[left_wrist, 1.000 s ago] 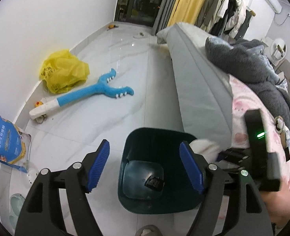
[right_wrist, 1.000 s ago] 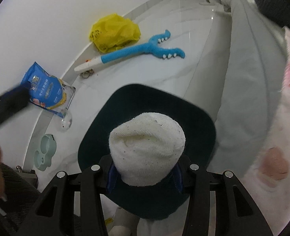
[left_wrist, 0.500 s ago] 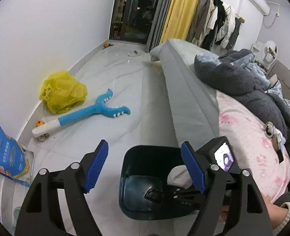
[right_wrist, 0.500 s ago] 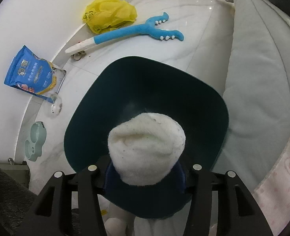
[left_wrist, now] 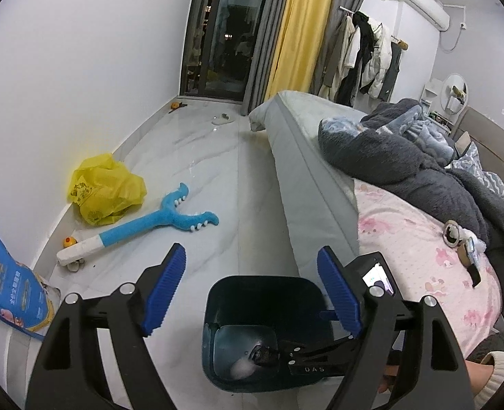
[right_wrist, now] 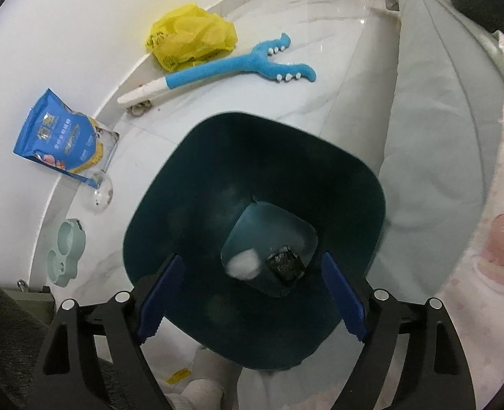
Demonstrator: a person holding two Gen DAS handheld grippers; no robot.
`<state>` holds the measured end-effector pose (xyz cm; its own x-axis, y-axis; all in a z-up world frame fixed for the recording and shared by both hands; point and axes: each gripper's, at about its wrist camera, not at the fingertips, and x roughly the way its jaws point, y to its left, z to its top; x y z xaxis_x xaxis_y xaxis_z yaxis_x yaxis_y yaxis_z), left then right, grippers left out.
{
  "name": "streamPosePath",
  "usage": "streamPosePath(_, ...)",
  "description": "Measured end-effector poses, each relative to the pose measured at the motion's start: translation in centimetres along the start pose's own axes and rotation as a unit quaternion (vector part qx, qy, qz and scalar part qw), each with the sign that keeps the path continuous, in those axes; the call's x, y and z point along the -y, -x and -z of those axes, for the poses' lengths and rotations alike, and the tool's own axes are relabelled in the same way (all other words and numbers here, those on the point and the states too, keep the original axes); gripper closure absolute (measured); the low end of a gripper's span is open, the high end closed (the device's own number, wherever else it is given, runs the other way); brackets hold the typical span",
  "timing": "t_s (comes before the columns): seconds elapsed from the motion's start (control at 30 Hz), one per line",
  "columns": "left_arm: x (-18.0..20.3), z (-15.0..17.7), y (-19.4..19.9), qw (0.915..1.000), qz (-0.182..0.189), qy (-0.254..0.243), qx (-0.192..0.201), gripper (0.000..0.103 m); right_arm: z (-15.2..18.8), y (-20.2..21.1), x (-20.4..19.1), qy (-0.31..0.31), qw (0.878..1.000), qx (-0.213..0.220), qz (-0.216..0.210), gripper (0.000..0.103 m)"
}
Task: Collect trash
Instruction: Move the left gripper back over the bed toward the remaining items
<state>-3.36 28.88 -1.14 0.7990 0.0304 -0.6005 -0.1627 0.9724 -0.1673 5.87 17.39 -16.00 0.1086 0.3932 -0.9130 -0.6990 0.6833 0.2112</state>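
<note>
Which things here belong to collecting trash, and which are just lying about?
Part of the job: dark bin; white wad and black scrap at its bottom; right gripper, jaws opening, nothing between them.

Lying about: yellow bag; blue toy; blue pouch; green dish.

White walls (left_wrist: pixel 81 68), pale marble floor (left_wrist: pixel 217 177), grey bed (left_wrist: pixel 306 177), yellow curtain (left_wrist: pixel 296 27) beside a dark window (left_wrist: pixel 224 27)
</note>
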Motion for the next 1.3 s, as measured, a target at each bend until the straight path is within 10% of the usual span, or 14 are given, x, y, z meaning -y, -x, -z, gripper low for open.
streamPosePath(1.3, 14.0, -1.2, -1.8, 0.9956, 0.075, -0.057, -0.003, 0.009, 6.1, 19.2, 12.5, -0.039, 0.981, 0.183, 0.058, 0.013)
